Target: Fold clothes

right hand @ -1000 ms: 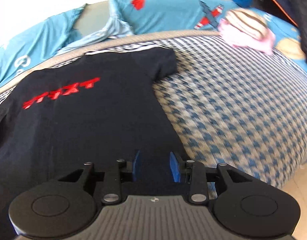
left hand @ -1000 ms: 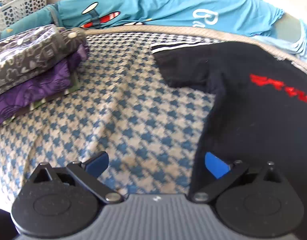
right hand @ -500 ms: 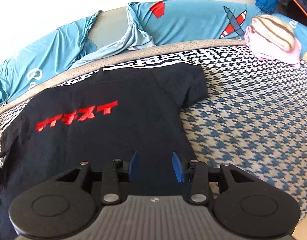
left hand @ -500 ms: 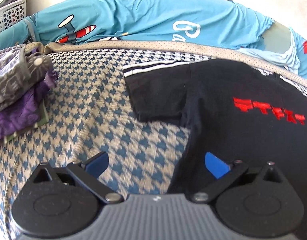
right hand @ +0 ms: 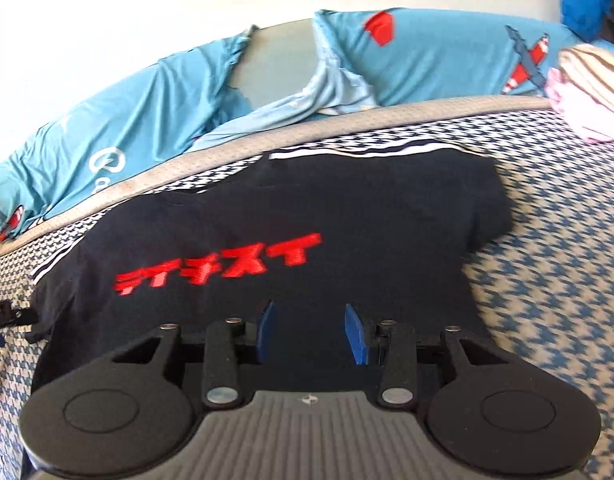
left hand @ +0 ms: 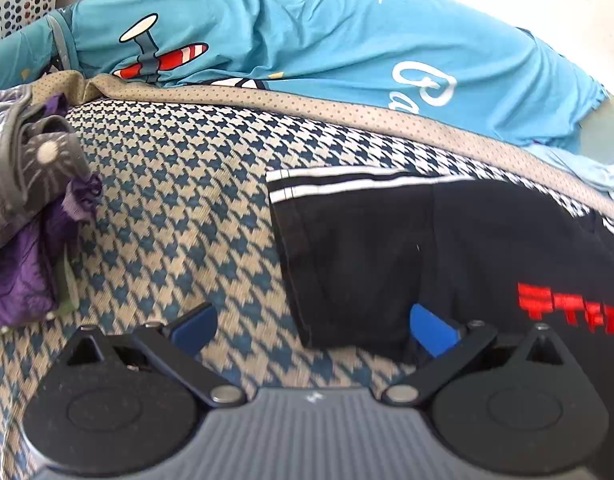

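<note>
A black T-shirt [right hand: 327, 216] with red lettering and white-striped sleeves lies flat on the blue-and-cream houndstooth bed cover [left hand: 179, 200]. In the left wrist view its left sleeve [left hand: 347, 248] is straight ahead, and my left gripper [left hand: 313, 326] stands wide open just short of the sleeve's lower edge, with nothing between its blue fingers. In the right wrist view my right gripper [right hand: 311, 334] hovers open over the shirt's chest, below the red lettering [right hand: 219, 266]; nothing is held. The shirt's lower part is hidden behind the gripper body.
A stack of folded clothes [left hand: 23, 216], grey over purple, sits at the left. Blue airplane-print bedding [left hand: 307, 48] runs along the far edge. A white basket [left hand: 19, 4] is at the far left. A pink and striped bundle [right hand: 591, 92] lies far right.
Both grippers have moved forward along the shirt: the left now faces the sleeve closely, the right sits nearer the lettering. The right gripper's fingers have spread a little wider.
</note>
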### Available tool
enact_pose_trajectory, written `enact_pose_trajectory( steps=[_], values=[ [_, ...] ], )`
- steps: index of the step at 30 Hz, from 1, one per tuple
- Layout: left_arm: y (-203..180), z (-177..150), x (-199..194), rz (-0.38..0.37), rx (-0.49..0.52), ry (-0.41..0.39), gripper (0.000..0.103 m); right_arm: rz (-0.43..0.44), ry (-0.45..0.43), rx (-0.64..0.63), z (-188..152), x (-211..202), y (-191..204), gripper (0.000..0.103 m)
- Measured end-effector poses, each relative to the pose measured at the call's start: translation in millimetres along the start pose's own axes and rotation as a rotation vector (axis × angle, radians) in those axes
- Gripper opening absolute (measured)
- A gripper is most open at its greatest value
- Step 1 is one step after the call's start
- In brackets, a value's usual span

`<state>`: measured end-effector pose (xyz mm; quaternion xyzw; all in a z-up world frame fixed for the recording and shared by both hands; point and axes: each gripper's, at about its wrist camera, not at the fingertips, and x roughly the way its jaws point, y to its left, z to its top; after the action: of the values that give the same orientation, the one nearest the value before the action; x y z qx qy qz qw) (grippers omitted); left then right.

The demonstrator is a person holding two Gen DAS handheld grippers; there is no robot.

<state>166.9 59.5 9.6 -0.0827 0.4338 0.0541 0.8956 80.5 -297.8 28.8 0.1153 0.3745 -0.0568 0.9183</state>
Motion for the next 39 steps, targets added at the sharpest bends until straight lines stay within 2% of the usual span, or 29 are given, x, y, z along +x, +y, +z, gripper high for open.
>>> enact_pose_trajectory(
  steps=[9, 19, 22, 25, 27, 28, 30, 36, 39],
  values=[
    [25, 29, 31, -0.062, -0.093, 0.052, 0.103, 0.041, 0.015, 0.005, 8, 29, 30, 0.038],
    [19, 35, 47, -0.086, -0.069, 0.046, 0.102, 0.094, -0.066, -0.012, 33, 52, 60, 0.038],
    [14, 35, 47, -0.088, -0.052, 0.04, 0.095, 0.108, -0.078, -0.003, 41, 62, 69, 0.038],
    [11, 35, 45, -0.103, -0.056, 0.033, 0.083, 0.128, -0.09, 0.006, 48, 72, 78, 0.038],
    [9, 35, 43, -0.105, -0.059, 0.031, 0.071, 0.142, -0.101, 0.009, 53, 78, 83, 0.038],
    [7, 35, 43, -0.102, -0.058, 0.03, 0.07, 0.149, -0.108, 0.007, 55, 81, 86, 0.038],
    [3, 34, 41, -0.1, -0.051, 0.03, 0.057, 0.164, -0.121, 0.006, 59, 88, 91, 0.038],
    [-1, 32, 39, -0.116, -0.054, 0.041, 0.042, 0.174, -0.138, 0.006, 64, 111, 100, 0.044],
    [-3, 32, 38, -0.122, -0.054, 0.054, 0.041, 0.167, -0.151, 0.01, 63, 119, 99, 0.044]
  ],
)
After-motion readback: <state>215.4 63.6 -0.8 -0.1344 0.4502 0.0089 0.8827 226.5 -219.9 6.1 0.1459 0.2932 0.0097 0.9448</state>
